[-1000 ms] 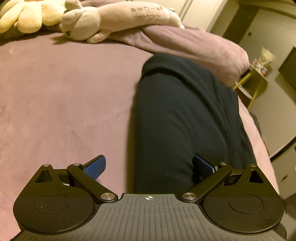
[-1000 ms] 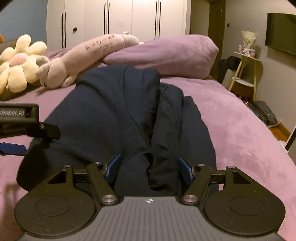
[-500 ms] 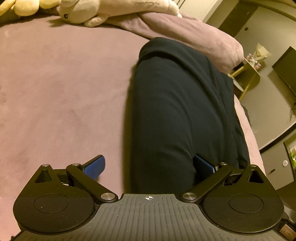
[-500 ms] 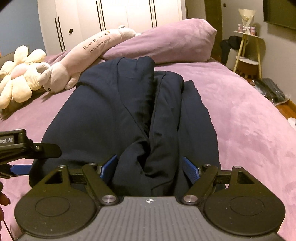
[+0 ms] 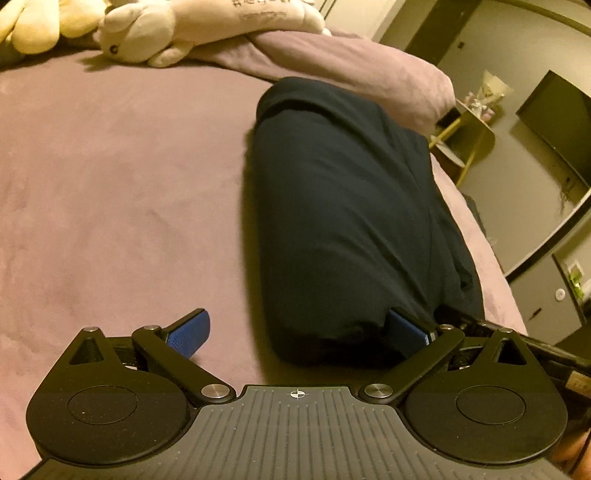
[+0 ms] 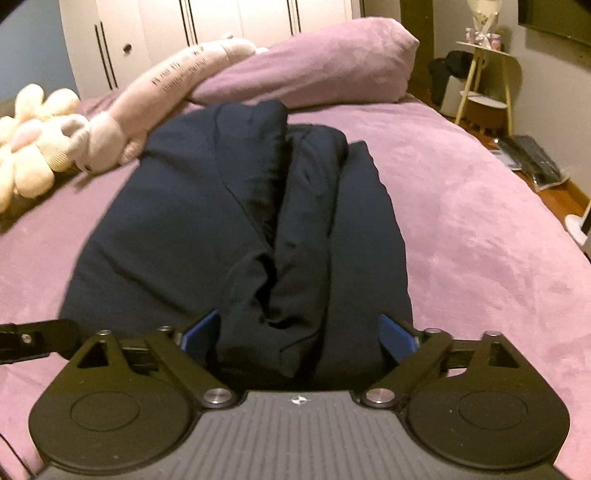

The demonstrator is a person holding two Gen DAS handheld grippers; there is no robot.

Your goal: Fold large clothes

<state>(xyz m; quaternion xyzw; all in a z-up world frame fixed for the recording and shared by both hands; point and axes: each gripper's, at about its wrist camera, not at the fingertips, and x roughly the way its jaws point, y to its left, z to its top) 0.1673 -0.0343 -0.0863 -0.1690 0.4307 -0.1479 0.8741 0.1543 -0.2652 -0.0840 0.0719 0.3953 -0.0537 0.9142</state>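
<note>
Navy folded garment (image 6: 236, 229) on purple bedspread (image 6: 461, 229); right gripper (image 6: 299, 332) jaws opening around it; left gripper (image 5: 295, 332) jaws spread.

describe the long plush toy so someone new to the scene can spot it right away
Start at the purple bed and look to its far end, where the purple pillow lies in front of the white wardrobe. The long pink plush toy leans on that pillow, stretching down toward the dark folded garment. Unlike the cream flower plush beside it, it is tube-shaped with printed lettering along its body.
</note>
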